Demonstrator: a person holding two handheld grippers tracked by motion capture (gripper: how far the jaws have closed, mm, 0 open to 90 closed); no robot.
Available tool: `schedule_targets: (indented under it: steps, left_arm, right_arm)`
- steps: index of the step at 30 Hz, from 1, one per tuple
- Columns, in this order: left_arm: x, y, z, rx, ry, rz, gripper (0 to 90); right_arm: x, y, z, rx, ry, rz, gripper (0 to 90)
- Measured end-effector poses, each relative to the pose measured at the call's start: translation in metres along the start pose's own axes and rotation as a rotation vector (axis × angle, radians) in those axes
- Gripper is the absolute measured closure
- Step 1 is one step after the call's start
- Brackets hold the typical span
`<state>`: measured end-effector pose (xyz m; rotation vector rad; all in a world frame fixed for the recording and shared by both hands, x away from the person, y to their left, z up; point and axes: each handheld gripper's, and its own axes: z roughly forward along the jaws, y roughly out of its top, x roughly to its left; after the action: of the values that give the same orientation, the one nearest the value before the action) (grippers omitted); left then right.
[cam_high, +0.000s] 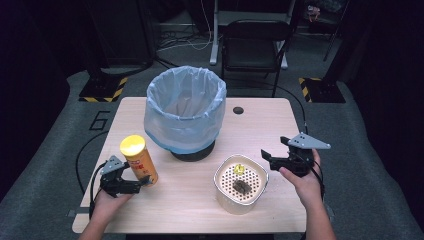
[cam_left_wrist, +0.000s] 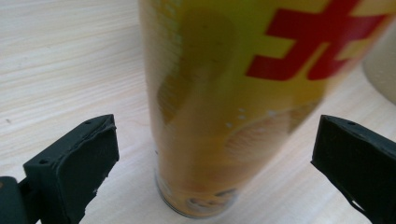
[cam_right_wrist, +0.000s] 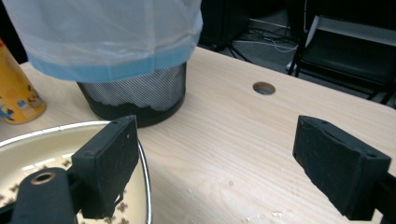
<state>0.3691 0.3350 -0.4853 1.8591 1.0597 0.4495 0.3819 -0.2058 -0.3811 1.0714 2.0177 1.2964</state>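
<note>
A tall yellow can with a yellow lid and red print stands upright near the table's left front. My left gripper reaches in at its base. In the left gripper view the can rises between the two jaws with a gap on each side, so the left gripper is open. A cream container with a perforated insert holds a brown lump and a small yellow piece. My right gripper hovers open just right of it. Its left jaw is over the container's rim.
A black mesh bin lined with a pale blue bag stands mid-table behind both objects, and is close ahead in the right gripper view. A round hole marks the tabletop's far right. A black chair stands beyond the table.
</note>
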Motion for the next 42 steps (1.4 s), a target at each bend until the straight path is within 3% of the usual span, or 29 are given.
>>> schedule_targets:
  steps: [5,8,9,11,12,13,17,25,29,37,42]
  left_arm:
    - [-0.001,0.002,0.003,-0.020,-0.005,0.005,0.5]
    - [-0.002,0.003,0.004,-0.012,-0.007,0.035,3.1]
    - [-0.001,0.003,0.004,-0.019,0.000,0.053,6.6]
    - [-0.003,0.002,0.004,-0.017,-0.018,0.043,19.3]
    - [-0.003,0.001,0.005,-0.020,0.000,0.055,19.3]
    - [-0.002,0.000,0.004,-0.007,-0.009,0.062,23.1]
    - [-0.003,0.003,0.002,-0.004,0.001,0.080,24.2]
    - [-0.005,0.012,-0.007,-0.018,-0.003,0.067,24.5]
    - [-0.007,0.024,-0.019,-0.021,-0.005,0.060,24.5]
    - [-0.012,0.045,-0.032,-0.005,-0.025,0.067,24.5]
    - [-0.017,0.069,-0.042,-0.005,-0.043,0.082,24.6]
  right_arm:
    - [-0.005,-0.011,-0.003,0.016,-0.030,0.018,14.1]
    - [-0.010,-0.017,-0.004,0.022,-0.034,0.030,14.2]
    - [-0.010,-0.019,-0.004,0.024,-0.040,0.040,14.2]
    - [-0.012,-0.021,-0.004,0.030,-0.043,0.041,14.2]
    - [-0.012,-0.023,-0.004,0.036,-0.045,0.048,14.3]
    - [-0.013,-0.027,-0.004,0.040,-0.047,0.057,14.5]
    - [-0.015,-0.034,-0.002,0.052,-0.052,0.067,14.8]
    - [-0.023,-0.046,0.003,0.073,-0.066,0.098,15.3]
    - [-0.029,-0.053,0.005,0.074,-0.076,0.129,15.6]
    - [-0.034,-0.064,0.009,0.108,-0.076,0.142,15.6]
    - [-0.034,-0.070,0.013,0.126,-0.075,0.148,15.6]
